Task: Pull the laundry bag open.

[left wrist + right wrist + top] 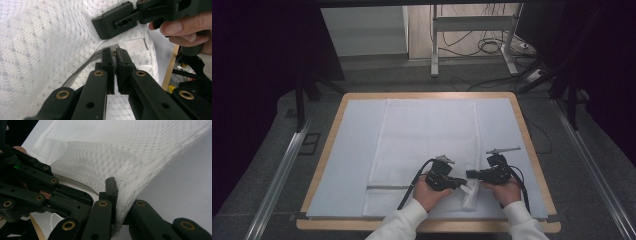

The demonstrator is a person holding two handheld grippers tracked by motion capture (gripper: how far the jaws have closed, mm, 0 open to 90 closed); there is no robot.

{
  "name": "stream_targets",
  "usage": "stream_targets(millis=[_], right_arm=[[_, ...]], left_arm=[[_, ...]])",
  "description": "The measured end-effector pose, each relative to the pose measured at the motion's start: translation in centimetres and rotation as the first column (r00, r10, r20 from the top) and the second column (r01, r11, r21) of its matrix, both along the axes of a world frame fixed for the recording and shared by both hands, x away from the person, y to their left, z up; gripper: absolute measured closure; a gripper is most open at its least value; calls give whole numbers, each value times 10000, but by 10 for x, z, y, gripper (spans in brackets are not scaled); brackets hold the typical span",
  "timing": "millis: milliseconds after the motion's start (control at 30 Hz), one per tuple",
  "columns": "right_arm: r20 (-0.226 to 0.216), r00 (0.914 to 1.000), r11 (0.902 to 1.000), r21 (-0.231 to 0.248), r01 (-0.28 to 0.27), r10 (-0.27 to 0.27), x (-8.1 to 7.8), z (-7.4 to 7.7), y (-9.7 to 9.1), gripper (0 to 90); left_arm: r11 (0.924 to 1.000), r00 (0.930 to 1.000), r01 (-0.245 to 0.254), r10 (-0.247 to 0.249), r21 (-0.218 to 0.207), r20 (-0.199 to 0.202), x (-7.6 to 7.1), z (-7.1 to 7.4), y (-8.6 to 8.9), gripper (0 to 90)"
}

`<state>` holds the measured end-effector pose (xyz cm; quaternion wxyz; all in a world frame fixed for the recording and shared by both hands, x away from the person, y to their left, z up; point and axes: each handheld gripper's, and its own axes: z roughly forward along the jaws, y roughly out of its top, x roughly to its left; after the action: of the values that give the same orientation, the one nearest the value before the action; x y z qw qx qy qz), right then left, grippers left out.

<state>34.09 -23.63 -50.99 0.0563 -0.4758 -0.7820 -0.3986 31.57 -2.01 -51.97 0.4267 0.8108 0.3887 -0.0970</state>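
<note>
Here, at the table's near right, the left gripper clenches the zipper pull and the right gripper pinches the mesh bag's edge (hold it taut), so draw the zipper steadily.

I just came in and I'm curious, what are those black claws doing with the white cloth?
A person holds a gripper in each hand at the table. Both work on a white mesh bag with a zipper. The left gripper is shut on the zipper's pull. The right gripper is shut on the bag's edge beside it, lifting that corner a little.
</note>
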Motion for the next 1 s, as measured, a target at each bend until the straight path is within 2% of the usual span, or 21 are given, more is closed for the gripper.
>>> stream_targets(millis=[233,333,433,1000], right_arm=[[52,10000,10000,82,-25,24,0,0,0,886],[71,10000,10000,96,-7,6,0,0,-1,886],[48,10000,9999,159,56,-57,0,1,-4,887],[10,9999,9996,226,145,-145,0,0,-5,887]], left_arm=[[10000,10000,33,-33,-79,-9,1,-2,2,867],[9997,10000,-72,71,225,22,2,-6,3,868],[9999,9997,-138,140,65,-207,4,-9,7,868],[9997,9997,-230,231,98,-87,0,-7,14,868]])
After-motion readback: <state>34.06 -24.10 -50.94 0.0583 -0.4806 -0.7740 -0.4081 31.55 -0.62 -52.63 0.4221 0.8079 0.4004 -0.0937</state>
